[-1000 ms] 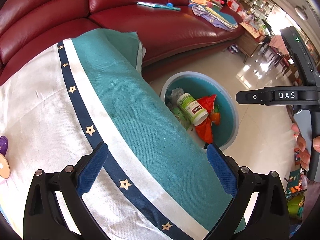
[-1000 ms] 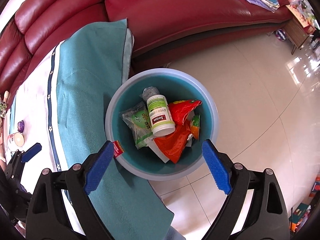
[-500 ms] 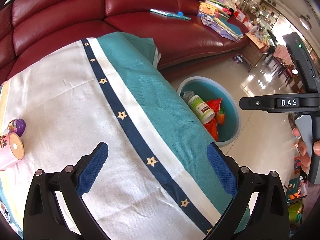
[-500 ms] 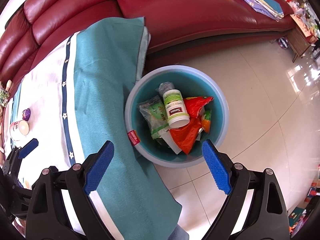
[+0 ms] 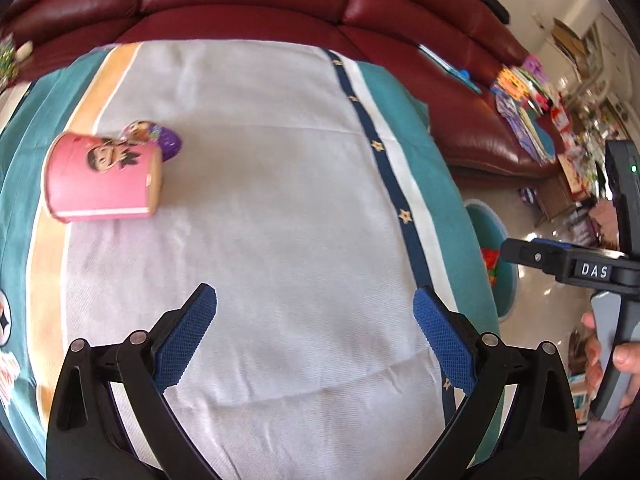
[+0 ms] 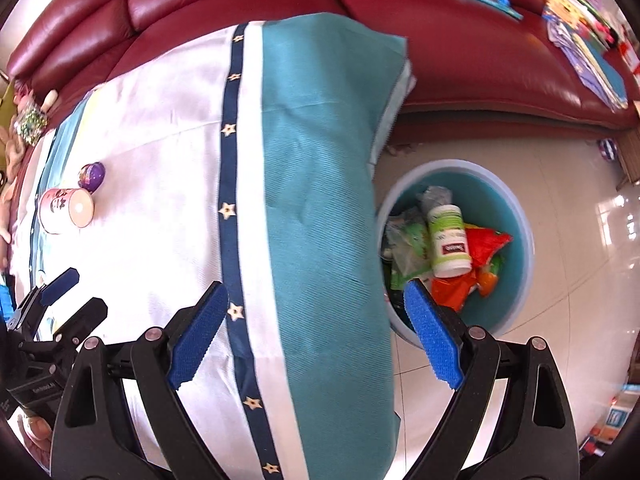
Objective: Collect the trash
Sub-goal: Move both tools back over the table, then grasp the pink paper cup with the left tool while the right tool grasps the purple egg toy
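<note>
Your left gripper [image 5: 316,340] hangs above a table draped in a cloth [image 5: 280,220] that is white in the middle with a navy star stripe and teal edges. Its blue-padded jaws stand wide apart with nothing between them. On the cloth, far and to the left of that gripper, a pink cup [image 5: 102,178] with a cartoon figure lies on its side. A small purple egg-shaped toy [image 5: 166,140] sits just beyond the cup, touching or nearly touching it.

Your right gripper [image 6: 316,336] is also spread wide and empty, poised over the right edge of the table, where the teal border hangs down. Past that edge, on the tiled floor [image 6: 560,340], stands a round blue bin [image 6: 524,240]. Inside it lie a white bottle [image 6: 448,240] with a green label, an orange wrapper [image 6: 480,248], and green and clear packets [image 6: 404,240].

In the right wrist view the pink cup and purple toy sit far off to the left, well apart from the bin. A dark red leather sofa [image 6: 440,20] curves behind the table, with books and papers [image 6: 588,40] on its right end.
</note>
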The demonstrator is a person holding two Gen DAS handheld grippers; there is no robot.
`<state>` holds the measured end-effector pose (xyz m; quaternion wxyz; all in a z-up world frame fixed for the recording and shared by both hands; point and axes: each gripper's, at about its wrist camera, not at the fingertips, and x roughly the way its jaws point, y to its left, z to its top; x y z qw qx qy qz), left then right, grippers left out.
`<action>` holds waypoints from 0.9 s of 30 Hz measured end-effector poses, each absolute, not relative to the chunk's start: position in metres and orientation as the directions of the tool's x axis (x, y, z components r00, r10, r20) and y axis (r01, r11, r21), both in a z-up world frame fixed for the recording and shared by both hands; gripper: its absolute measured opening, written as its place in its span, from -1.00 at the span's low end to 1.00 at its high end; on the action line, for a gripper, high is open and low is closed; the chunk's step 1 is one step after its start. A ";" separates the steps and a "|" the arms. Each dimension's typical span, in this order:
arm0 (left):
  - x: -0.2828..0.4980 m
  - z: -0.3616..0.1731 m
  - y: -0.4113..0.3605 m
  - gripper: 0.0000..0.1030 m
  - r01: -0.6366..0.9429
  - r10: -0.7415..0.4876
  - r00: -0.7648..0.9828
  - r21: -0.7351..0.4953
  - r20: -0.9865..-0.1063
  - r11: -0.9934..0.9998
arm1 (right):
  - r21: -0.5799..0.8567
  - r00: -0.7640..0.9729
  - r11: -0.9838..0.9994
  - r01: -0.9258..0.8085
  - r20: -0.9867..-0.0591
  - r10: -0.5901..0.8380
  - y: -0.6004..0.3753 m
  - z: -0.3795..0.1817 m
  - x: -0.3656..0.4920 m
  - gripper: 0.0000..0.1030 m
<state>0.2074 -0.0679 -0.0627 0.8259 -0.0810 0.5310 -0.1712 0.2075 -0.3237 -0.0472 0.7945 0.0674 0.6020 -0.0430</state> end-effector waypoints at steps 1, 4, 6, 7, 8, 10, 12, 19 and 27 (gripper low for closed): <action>0.211 -0.064 -0.057 0.92 0.159 -0.361 0.382 -0.325 -0.851 0.932 | 0.059 0.264 0.990 0.130 -0.964 0.022 -0.315 -0.049 0.215 0.66; 0.220 -0.066 -0.031 0.92 0.059 -0.330 0.396 -0.335 -0.857 0.940 | 0.078 0.240 0.994 0.076 -0.969 0.058 -0.288 -0.058 0.238 0.66; 0.226 -0.067 -0.016 0.92 0.000 -0.315 0.405 -0.344 -0.858 0.939 | 0.090 0.232 0.995 0.036 -0.970 0.079 -0.270 -0.062 0.253 0.66; 0.230 -0.068 -0.010 0.92 -0.027 -0.307 0.409 -0.348 -0.859 0.937 | 0.094 0.230 0.995 0.013 -0.969 0.089 -0.261 -0.064 0.260 0.66; 0.233 -0.068 -0.004 0.92 -0.054 -0.298 0.415 -0.351 -0.860 0.935 | 0.096 0.230 0.995 -0.010 -0.968 0.096 -0.251 -0.065 0.266 0.66; 0.239 -0.069 0.008 0.92 -0.109 -0.274 0.425 -0.348 -0.863 0.931 | 0.087 0.231 0.995 -0.057 -0.968 0.097 -0.234 -0.068 0.279 0.66; 0.245 -0.070 0.018 0.92 -0.171 -0.252 0.431 -0.352 -0.867 0.920 | 0.078 0.224 0.993 -0.094 -0.970 0.097 -0.220 -0.071 0.290 0.66; 0.266 -0.076 0.044 0.92 -0.370 -0.171 0.455 -0.361 -0.874 0.856 | 0.092 0.192 0.985 -0.144 -0.974 0.119 -0.196 -0.081 0.321 0.66; 0.288 -0.084 0.050 0.92 -0.480 -0.116 0.468 -0.361 -0.876 0.799 | 0.072 0.165 0.981 -0.180 -0.981 0.102 -0.192 -0.095 0.339 0.66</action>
